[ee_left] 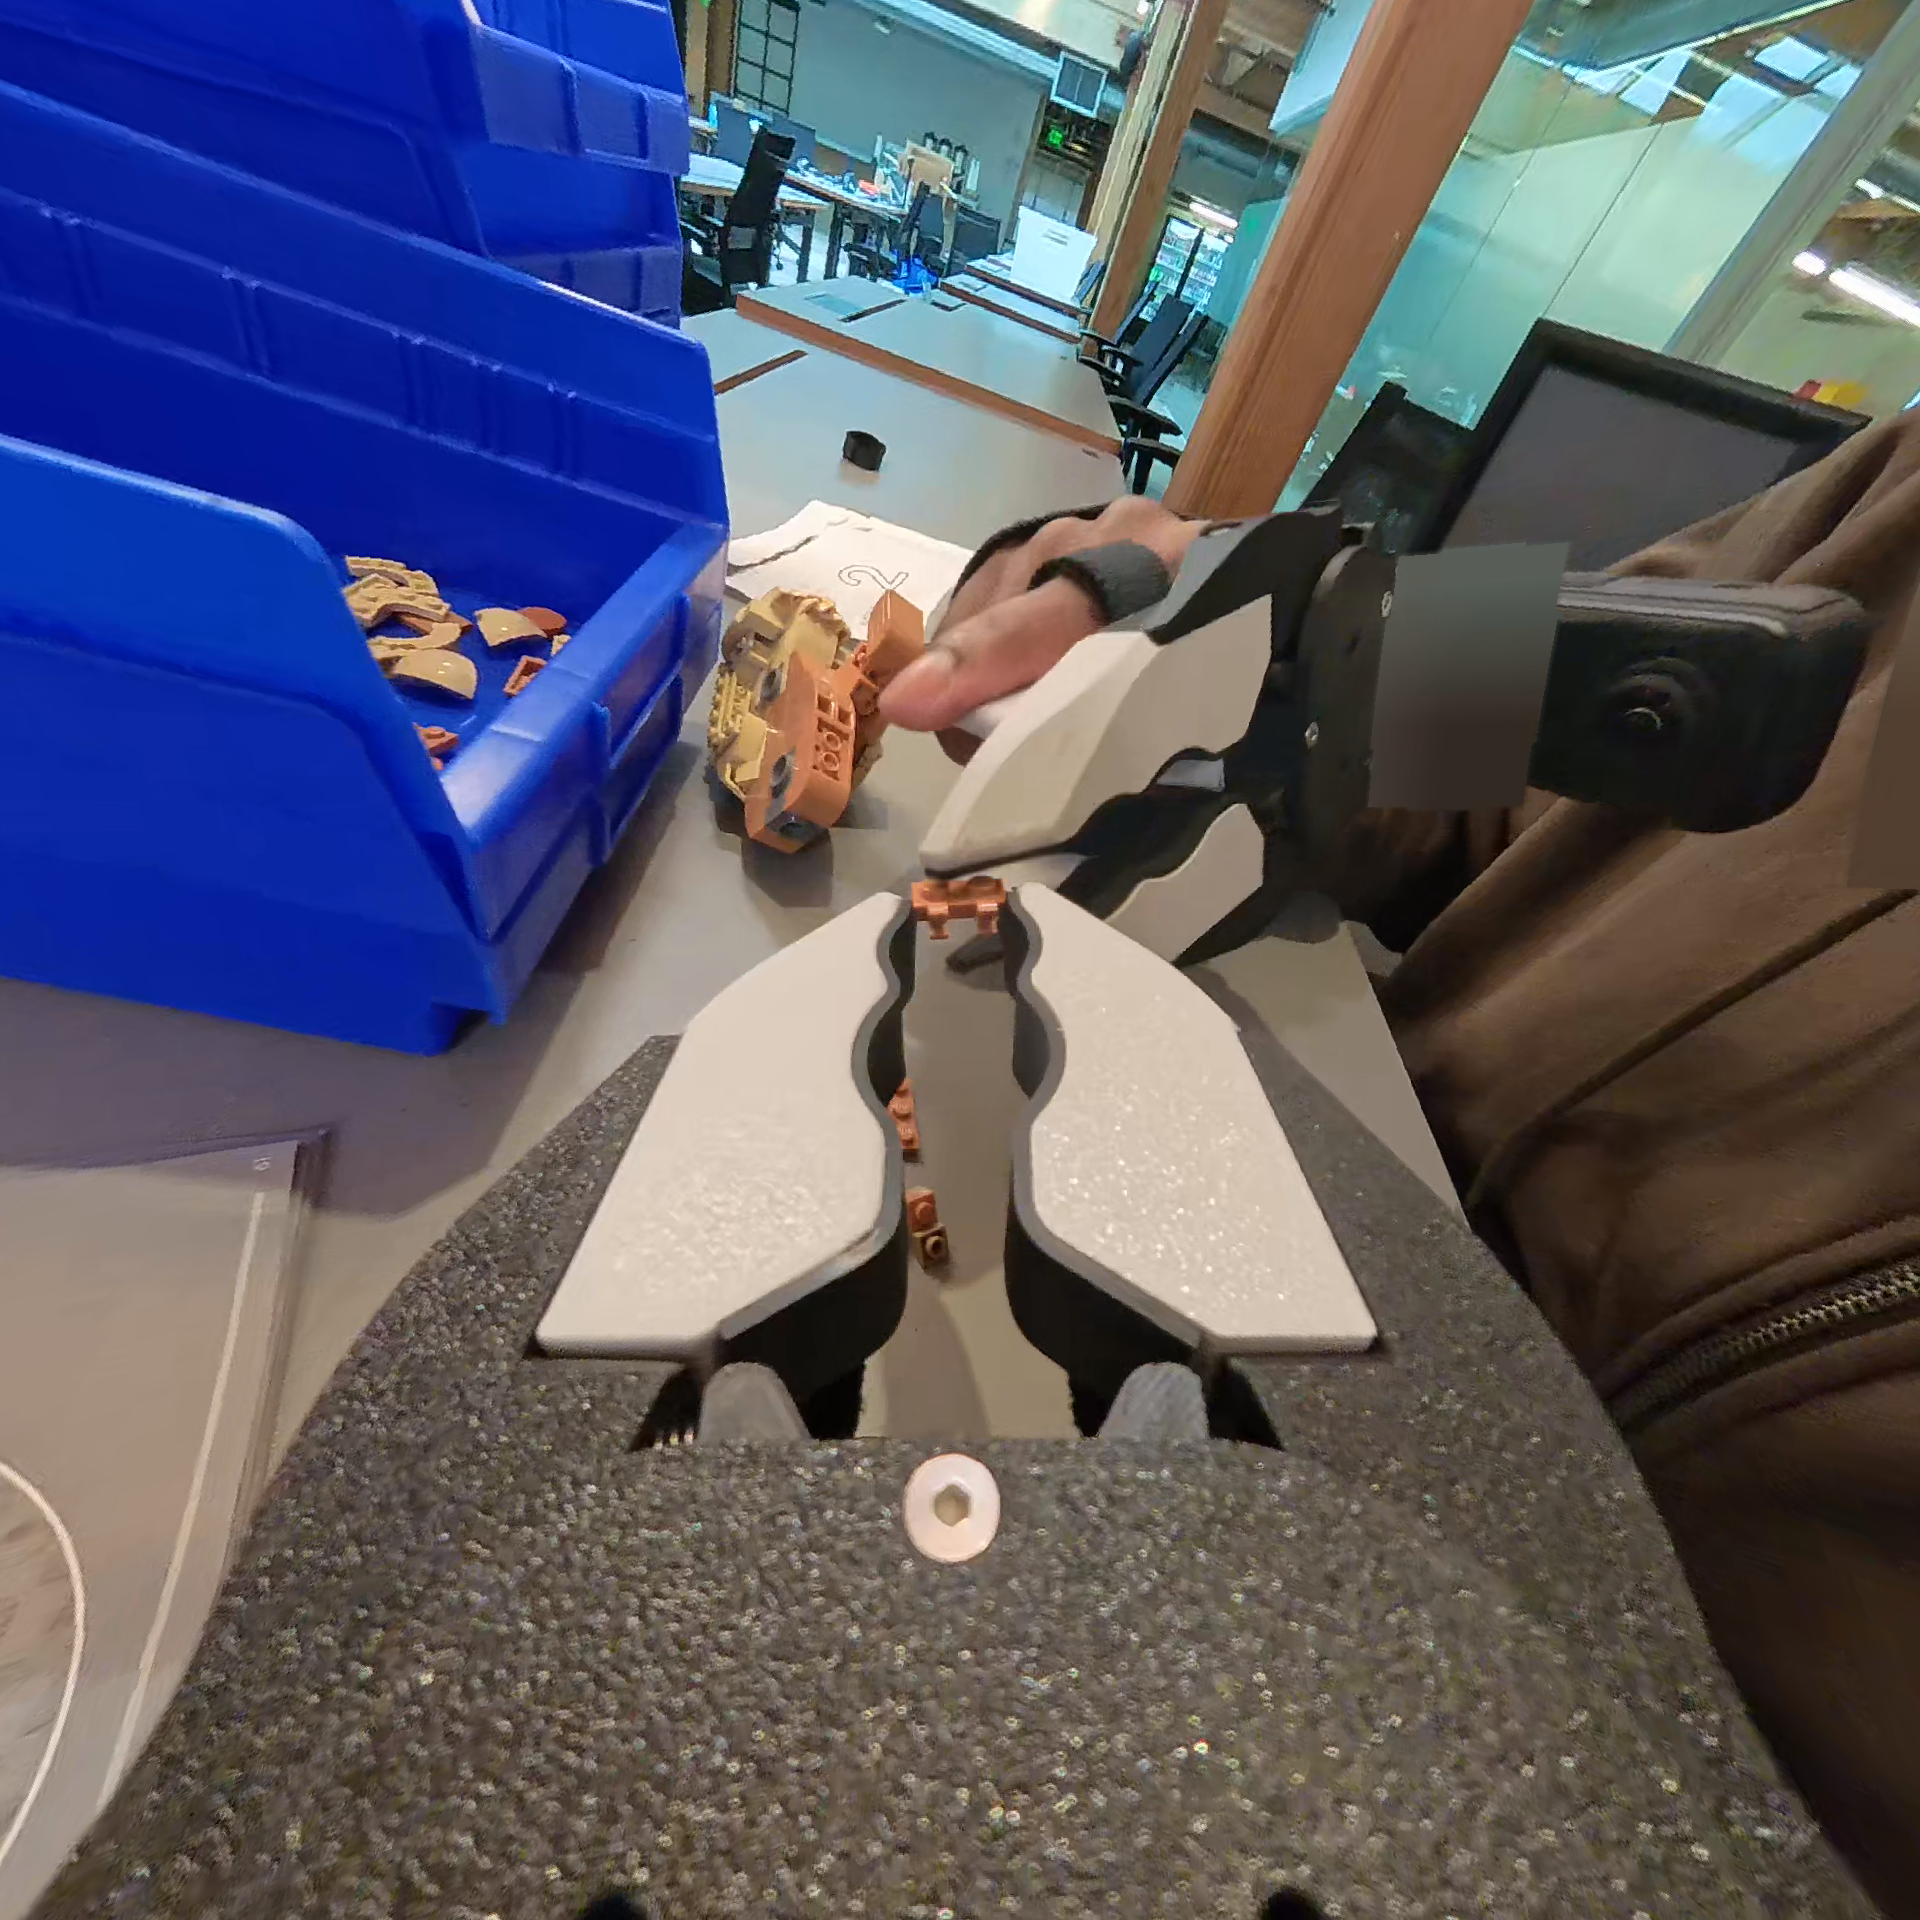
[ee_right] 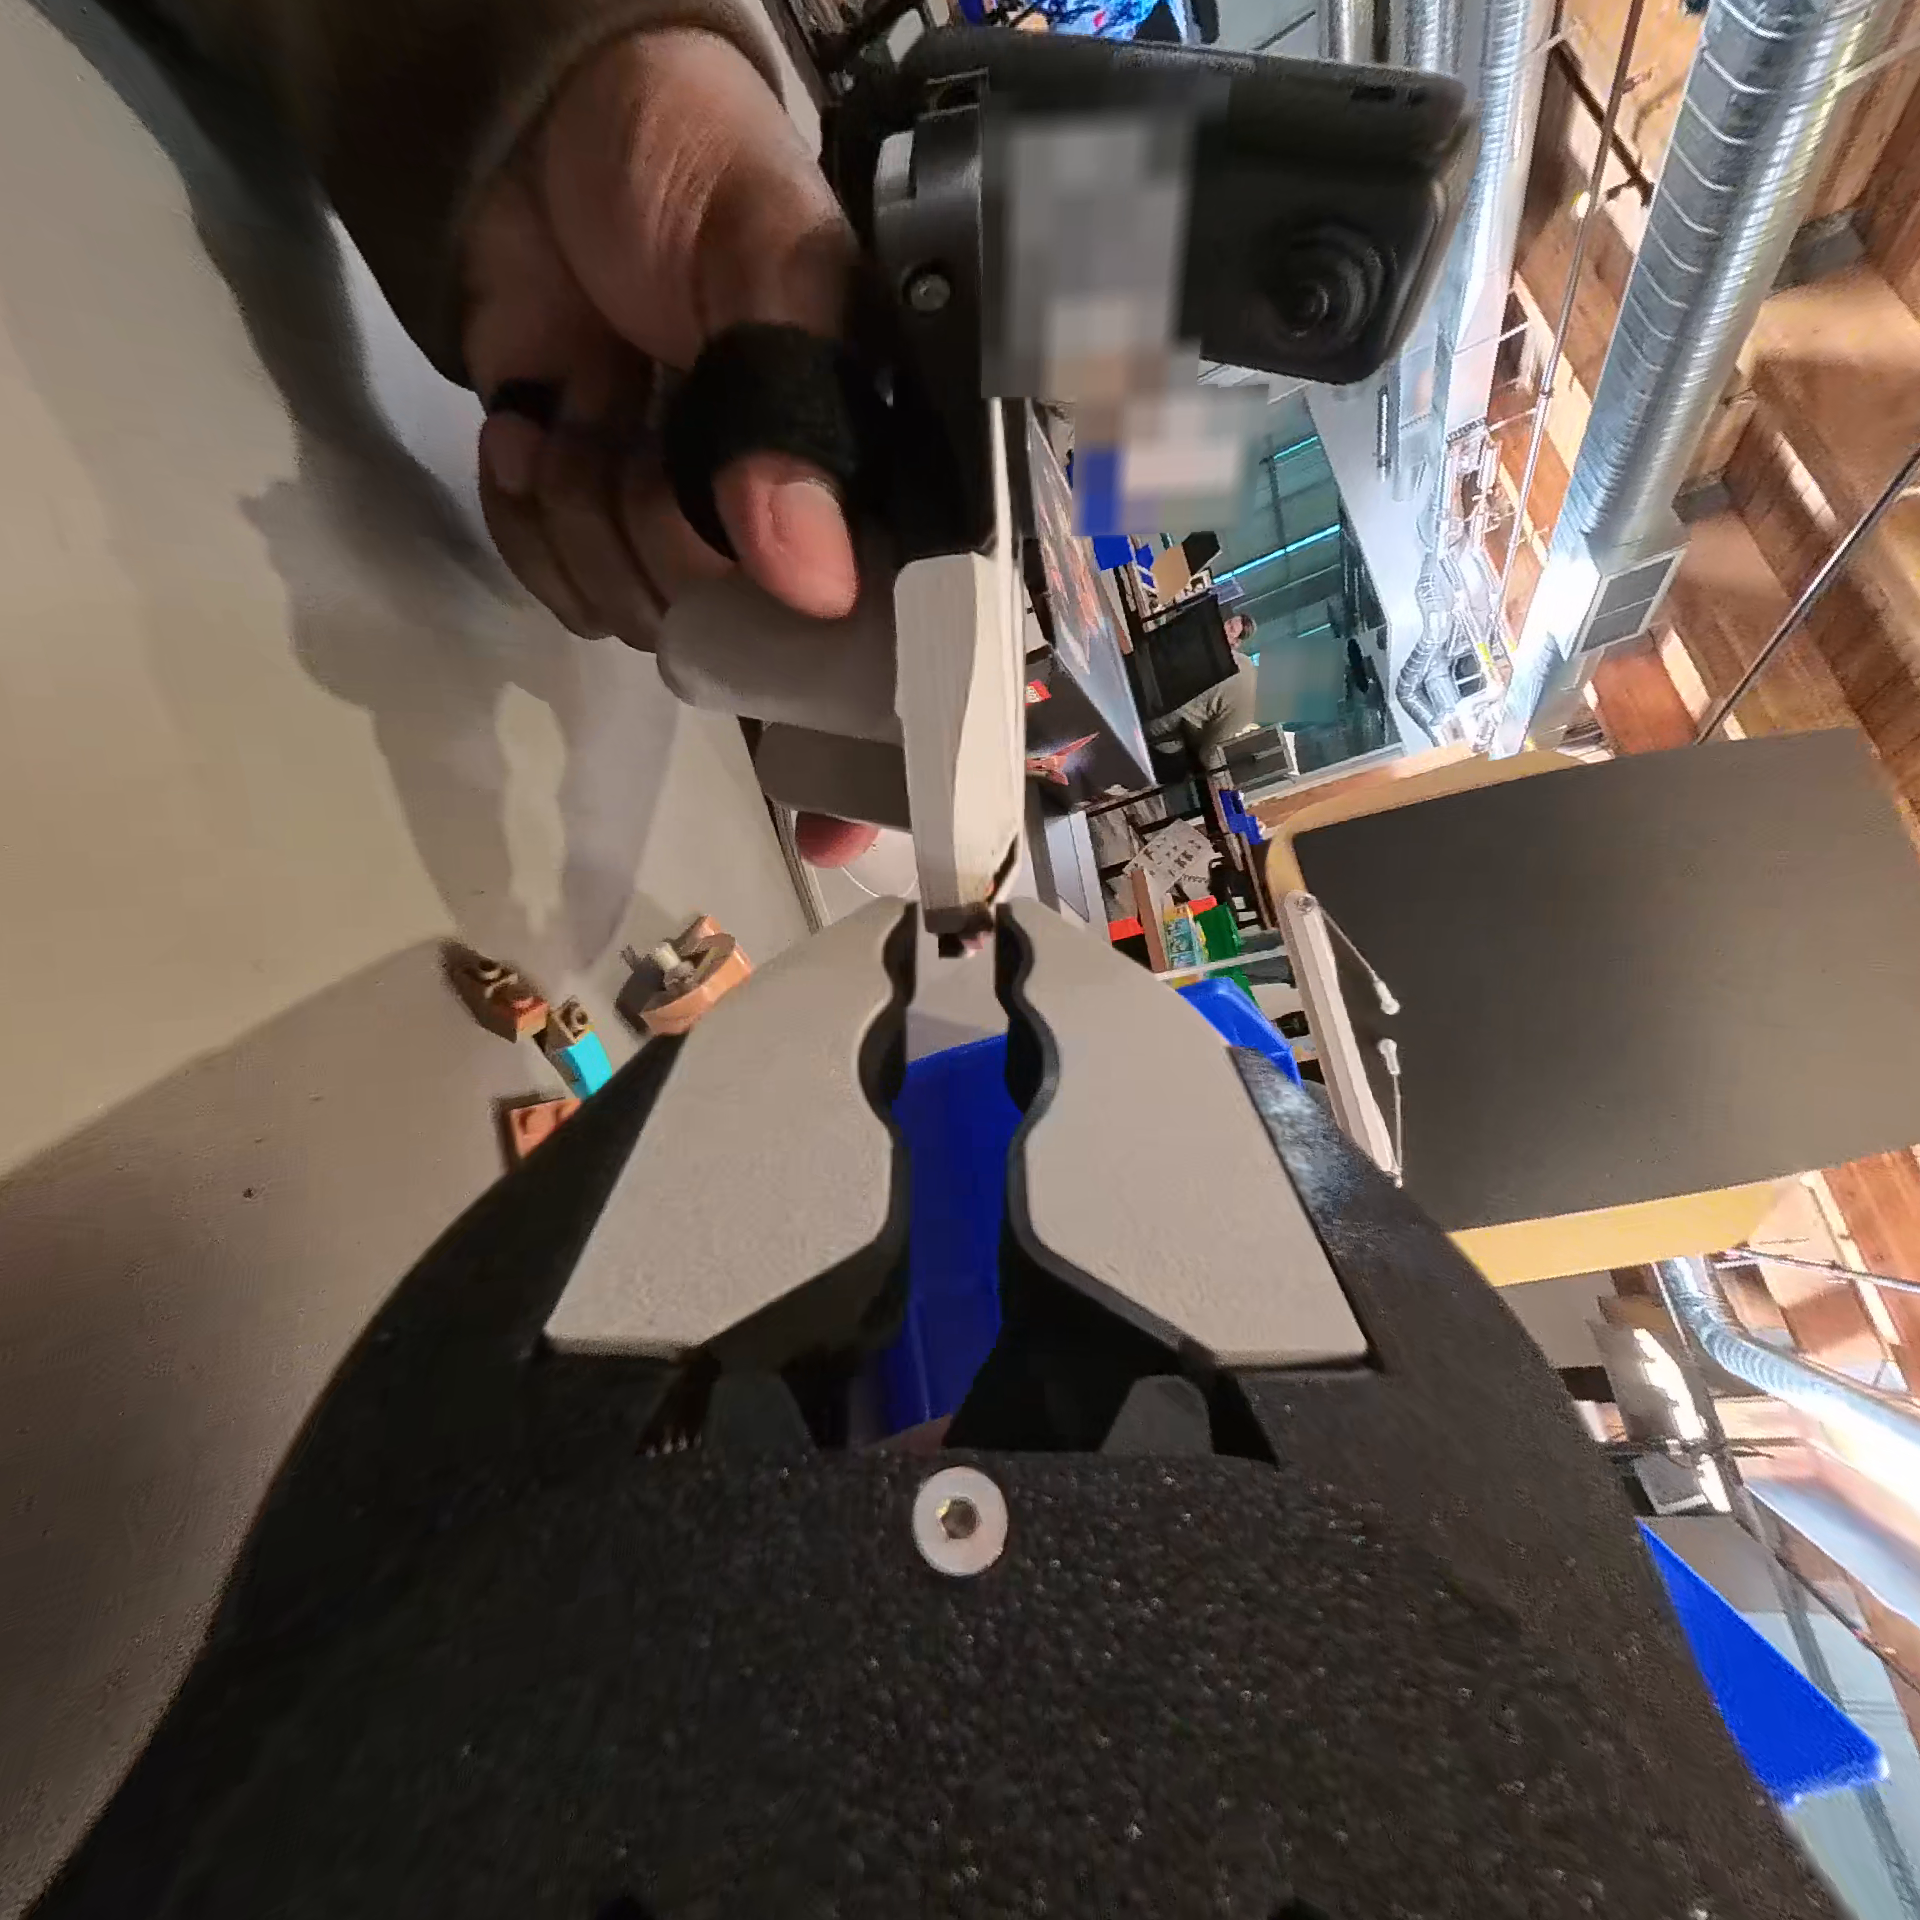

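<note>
Clamped between the left claw's (ee_left: 961, 902) tips was a small brown brick piece (ee_left: 958, 902), held above the table (ee_left: 644, 935) near its right edge, the right claw (ee_left: 940, 868) touching it from above.

Seen from the right wrist, the right claw (ee_right: 958, 930) stood narrowly apart around the left claw's tip (ee_right: 951, 883); whether anything was gripped could not be told. Loose brown pieces (ee_right: 681, 982) lay on the table.

Brick model (ee_left: 795, 717) on table (ee_left: 644, 935), right of bin (ee_left: 312, 727)

Bright, fisheye-warped (edges motion-blurred)

Grey table (ee_left: 582, 997) under jaws. Ahead: wood post (ee_left: 1340, 249), glass wall (ee_left: 1621, 208), desks, black chairs (ee_left: 748, 208). Silver ducts (ee_right: 1704, 208) overhead.
</note>
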`<state>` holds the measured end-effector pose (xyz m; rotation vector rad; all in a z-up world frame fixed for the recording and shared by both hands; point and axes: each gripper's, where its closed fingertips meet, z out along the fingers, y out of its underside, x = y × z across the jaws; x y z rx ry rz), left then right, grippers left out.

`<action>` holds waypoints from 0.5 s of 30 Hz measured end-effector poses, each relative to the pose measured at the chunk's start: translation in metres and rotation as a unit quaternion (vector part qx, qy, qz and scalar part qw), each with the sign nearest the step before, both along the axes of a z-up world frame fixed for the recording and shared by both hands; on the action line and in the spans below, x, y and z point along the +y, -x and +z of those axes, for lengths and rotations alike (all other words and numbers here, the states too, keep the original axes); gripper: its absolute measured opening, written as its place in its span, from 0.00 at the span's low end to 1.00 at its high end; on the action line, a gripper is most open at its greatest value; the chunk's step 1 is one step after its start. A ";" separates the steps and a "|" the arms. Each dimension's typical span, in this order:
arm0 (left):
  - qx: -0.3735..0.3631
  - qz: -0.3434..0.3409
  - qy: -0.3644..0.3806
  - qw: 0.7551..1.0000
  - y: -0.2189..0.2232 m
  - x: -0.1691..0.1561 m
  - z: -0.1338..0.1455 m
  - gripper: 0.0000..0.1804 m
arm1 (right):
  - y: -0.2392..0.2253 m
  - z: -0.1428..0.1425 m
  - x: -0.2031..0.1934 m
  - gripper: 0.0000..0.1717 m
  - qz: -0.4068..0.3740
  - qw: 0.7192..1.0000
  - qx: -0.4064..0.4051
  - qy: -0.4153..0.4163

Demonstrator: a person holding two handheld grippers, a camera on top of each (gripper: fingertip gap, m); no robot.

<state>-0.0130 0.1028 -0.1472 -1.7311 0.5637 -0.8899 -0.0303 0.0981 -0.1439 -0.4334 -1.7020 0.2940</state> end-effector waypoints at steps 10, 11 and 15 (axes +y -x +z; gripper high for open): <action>-0.048 0.040 -0.002 0.998 0.016 0.008 0.015 0.08 | 0.001 0.015 0.032 0.04 -0.061 0.998 0.024 0.010; -0.054 0.044 -0.004 0.998 0.019 0.009 0.017 0.08 | 0.002 0.024 0.047 0.04 -0.092 0.995 0.040 0.007; -0.064 0.052 -0.001 0.997 0.023 0.011 0.018 0.07 | -0.004 0.052 0.141 0.08 -0.311 0.946 0.065 0.071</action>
